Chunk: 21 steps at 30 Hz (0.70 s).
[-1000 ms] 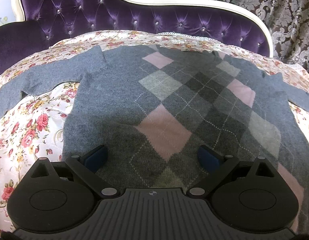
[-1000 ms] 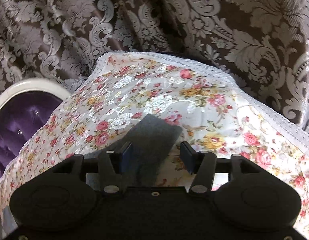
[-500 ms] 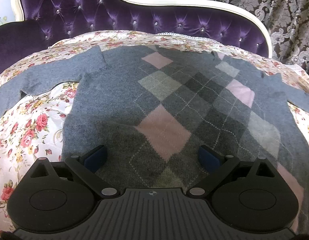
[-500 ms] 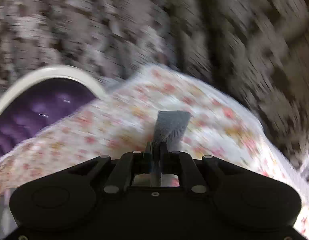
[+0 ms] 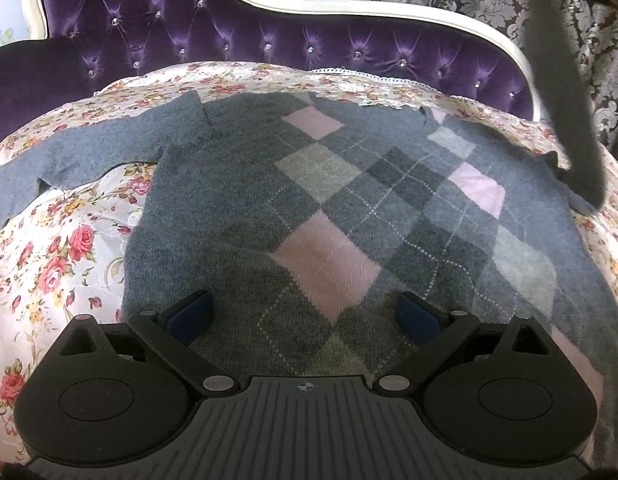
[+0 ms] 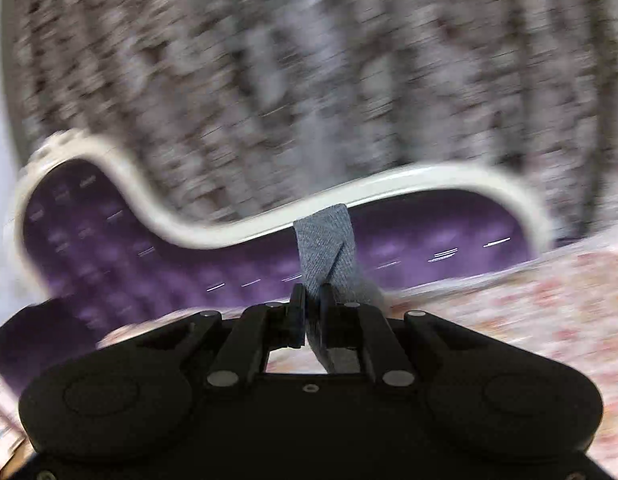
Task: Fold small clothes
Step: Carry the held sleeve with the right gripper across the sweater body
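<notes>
Nearest, my left claw point(image 5: 305, 316) hangs wide open over the near hem of the grey argyle sweater point(image 5: 309, 200), spread on the floral bedspread point(image 5: 61, 264). Farther right, my right claw point(image 6: 313, 312) pinches its sleeve cuff point(image 6: 325, 240), lifted before the purple headboard point(image 5: 269, 40).

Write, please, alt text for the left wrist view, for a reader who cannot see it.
A grey argyle sweater lies flat on a floral bedspread, its right sleeve lifted into the air. The open left gripper hovers over the hem, before a purple tufted headboard.
</notes>
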Available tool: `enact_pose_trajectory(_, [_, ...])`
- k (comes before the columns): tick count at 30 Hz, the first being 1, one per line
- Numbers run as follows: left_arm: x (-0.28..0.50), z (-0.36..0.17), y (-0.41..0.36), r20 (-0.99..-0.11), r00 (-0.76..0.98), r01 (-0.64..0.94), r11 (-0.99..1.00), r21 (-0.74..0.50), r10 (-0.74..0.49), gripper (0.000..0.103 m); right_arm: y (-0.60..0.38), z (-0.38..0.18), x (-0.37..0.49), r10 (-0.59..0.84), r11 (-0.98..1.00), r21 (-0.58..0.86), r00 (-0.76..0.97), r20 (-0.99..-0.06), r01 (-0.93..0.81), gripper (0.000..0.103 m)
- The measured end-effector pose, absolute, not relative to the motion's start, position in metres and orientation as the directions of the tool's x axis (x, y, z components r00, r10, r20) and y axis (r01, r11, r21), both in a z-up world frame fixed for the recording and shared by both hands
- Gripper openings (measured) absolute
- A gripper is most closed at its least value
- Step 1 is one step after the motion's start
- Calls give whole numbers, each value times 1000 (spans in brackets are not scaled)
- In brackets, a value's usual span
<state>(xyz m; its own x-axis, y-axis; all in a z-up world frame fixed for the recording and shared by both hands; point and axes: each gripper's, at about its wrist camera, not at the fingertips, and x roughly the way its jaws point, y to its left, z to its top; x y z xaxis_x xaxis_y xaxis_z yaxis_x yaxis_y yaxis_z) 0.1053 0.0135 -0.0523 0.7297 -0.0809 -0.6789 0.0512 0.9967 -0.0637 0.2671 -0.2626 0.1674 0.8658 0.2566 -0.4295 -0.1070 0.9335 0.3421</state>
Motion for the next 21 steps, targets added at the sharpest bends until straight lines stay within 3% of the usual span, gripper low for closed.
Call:
enact_pose_trajectory(6, [105, -52, 14, -678, 731, 52, 996, -68, -84, 99, -139, 110, 287, 453, 885, 356, 733, -508, -301, 13])
enact_pose_trajectory(11, [105, -52, 14, -677, 731, 51, 996, -68, -84, 99, -75, 61, 280, 525, 850, 337, 615, -588, -404, 14])
enact_pose_trajectory(13, [105, -52, 14, -677, 731, 51, 996, -68, -84, 99, -65, 47, 272, 533, 843, 317, 598, -599, -433, 23])
enact_pose_trajectory(15, [105, -52, 14, -677, 731, 51, 996, -68, -84, 99, -67, 42, 265, 546, 835, 326, 600, -584, -443, 23])
enact_pose_trajectory(19, [105, -52, 14, -678, 731, 51, 996, -69, -84, 99, -102, 41, 252, 535, 844, 378, 641, -550, -380, 53])
enact_pose_trajectory(21, [105, -52, 14, -678, 730, 52, 996, -69, -85, 99, -119, 40, 242, 489, 870, 365, 684, -541, -332, 55])
